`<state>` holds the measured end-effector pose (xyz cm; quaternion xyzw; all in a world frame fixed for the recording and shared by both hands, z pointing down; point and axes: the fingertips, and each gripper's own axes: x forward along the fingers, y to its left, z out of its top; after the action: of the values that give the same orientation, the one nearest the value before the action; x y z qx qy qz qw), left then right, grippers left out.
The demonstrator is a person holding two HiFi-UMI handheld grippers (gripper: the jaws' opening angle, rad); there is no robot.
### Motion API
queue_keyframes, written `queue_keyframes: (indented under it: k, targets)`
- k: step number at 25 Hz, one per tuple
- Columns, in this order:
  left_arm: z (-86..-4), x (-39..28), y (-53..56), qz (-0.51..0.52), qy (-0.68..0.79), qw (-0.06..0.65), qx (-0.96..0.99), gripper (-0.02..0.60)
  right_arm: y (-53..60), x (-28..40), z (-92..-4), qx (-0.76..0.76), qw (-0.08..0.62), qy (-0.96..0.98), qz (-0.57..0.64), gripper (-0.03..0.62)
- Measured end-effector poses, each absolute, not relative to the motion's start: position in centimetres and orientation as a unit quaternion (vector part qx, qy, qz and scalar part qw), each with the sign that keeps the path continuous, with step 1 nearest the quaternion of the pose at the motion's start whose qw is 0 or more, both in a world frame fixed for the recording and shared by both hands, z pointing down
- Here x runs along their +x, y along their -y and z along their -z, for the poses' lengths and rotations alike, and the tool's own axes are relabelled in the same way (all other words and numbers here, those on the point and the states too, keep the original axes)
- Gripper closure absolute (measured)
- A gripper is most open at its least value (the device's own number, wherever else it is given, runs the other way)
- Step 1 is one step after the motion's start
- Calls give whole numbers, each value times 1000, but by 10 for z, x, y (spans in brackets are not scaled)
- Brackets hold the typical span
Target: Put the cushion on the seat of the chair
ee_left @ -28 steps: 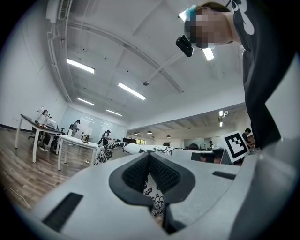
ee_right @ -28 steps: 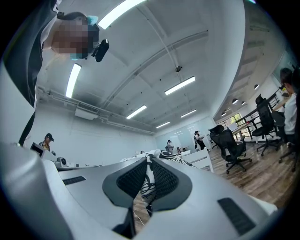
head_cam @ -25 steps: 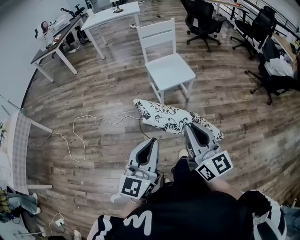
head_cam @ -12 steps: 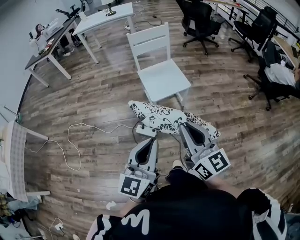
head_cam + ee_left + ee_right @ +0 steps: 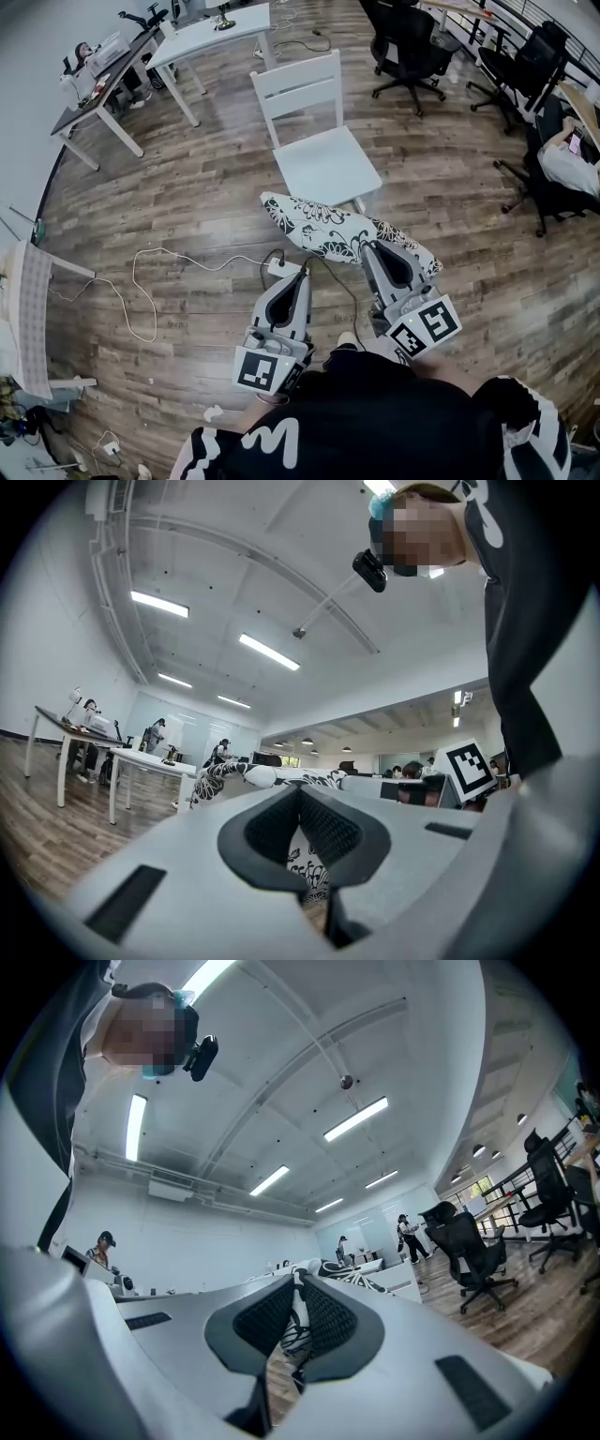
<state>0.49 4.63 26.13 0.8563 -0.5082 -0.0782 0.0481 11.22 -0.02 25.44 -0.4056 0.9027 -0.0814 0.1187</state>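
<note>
Transport step. Cushion (image 5: 342, 228) aloft, near edge pinched by left gripper (image 5: 299, 277) and right gripper (image 5: 378, 247). Chair (image 5: 326, 167) just beyond at twelve o'clock, seat bare. Next, likely: advance, clear seat edge, lay flat, release.

Head cam sat above the person, facing forward and steeply down. We had the left gripper (image 5: 298, 279) and right gripper (image 5: 382, 251) close at the bottom and the chair (image 5: 323, 164) farther up. Each gripper cam rode low behind its own jaws and looked roughly level along them, very near, catching mostly ceiling. All three views shared the cushion (image 5: 342, 230). Head and left shared the white table (image 5: 150, 759); head and right shared the office chair (image 5: 473, 1241).
</note>
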Motion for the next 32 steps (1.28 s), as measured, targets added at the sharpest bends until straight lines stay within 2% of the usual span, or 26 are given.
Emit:
queue_keyframes:
  k: [32]
  targets:
    - [-290,3,2,62,515,60,853,575,60,118,-292,-410,117,-897,115,557]
